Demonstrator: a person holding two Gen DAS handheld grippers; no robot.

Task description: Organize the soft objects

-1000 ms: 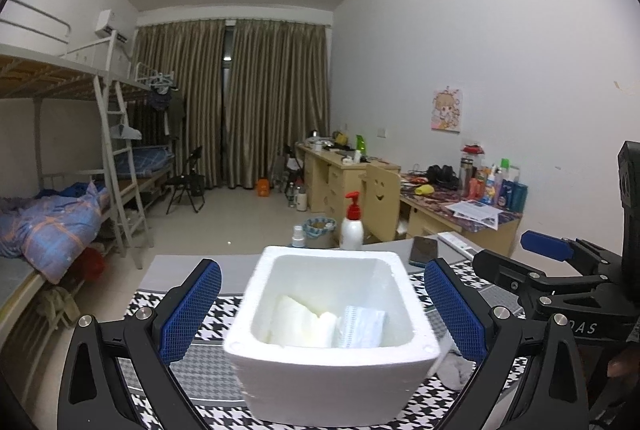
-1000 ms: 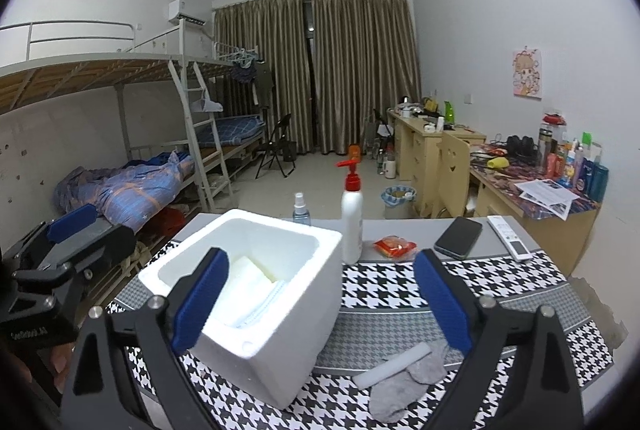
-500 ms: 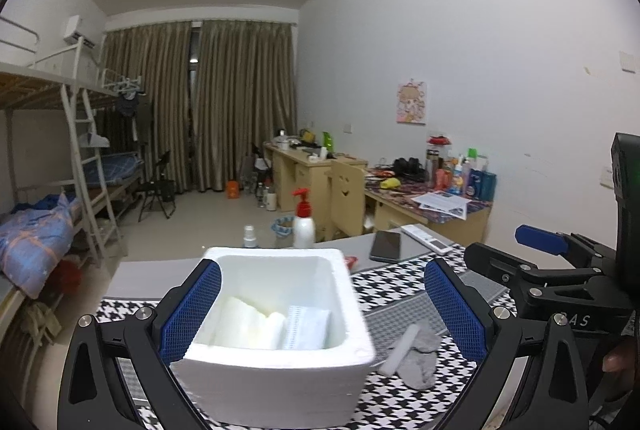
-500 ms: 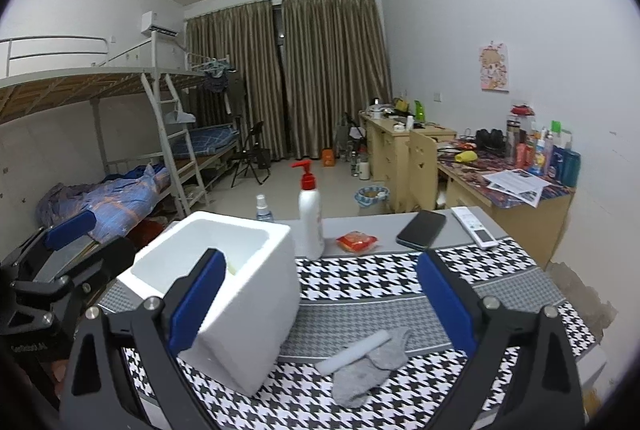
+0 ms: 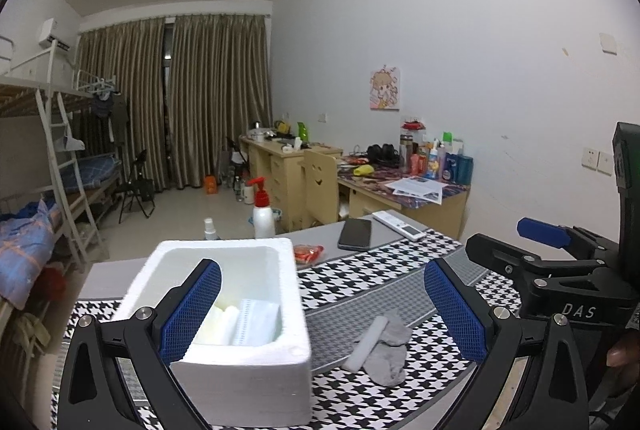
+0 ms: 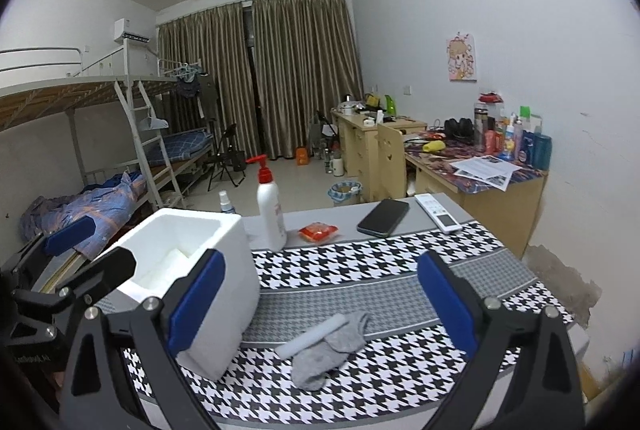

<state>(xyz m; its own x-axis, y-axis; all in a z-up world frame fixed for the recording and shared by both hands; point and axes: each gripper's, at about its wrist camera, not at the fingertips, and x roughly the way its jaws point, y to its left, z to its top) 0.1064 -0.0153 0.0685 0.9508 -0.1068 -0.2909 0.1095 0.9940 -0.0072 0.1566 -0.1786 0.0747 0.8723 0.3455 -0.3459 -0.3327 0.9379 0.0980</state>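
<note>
Two sets of tongs hang over the near edge of the bench, and both are released, their blue pads spread wide with nothing between them. The left tongs (image 5: 322,310) sit in front of the foam box, the right tongs (image 6: 320,304) a little to its right, above the sock.

One grey sock (image 6: 326,352) lies crumpled on the houndstooth cloth (image 6: 400,270), just right of the box and apart from it. One white roll (image 6: 312,336) lies across the sock, touching it.

One white foam box (image 5: 240,370) stands on the cloth at the left. Inside it, the left wrist view shows soft white items: one pale folded piece (image 5: 216,326) against the left wall and one flat packet of what look like face masks (image 5: 258,322) beside it. Whether more lies beneath cannot be told.

Beyond the box, toward the far edge of the bench (image 6: 344,213), stand two bottles: one tall white pump bottle (image 6: 270,209) with a red head and one small spray bottle (image 6: 225,201) behind the box. To their right lie one small red packet (image 6: 319,231), one dark phone (image 6: 383,217) face down or blank, and one white remote (image 6: 437,213).

Farther off, the room holds a bunk bed (image 6: 120,101) with a ladder on the left, wooden desks (image 6: 360,145) along the right wall, and brown curtains (image 6: 280,69) at the back.
</note>
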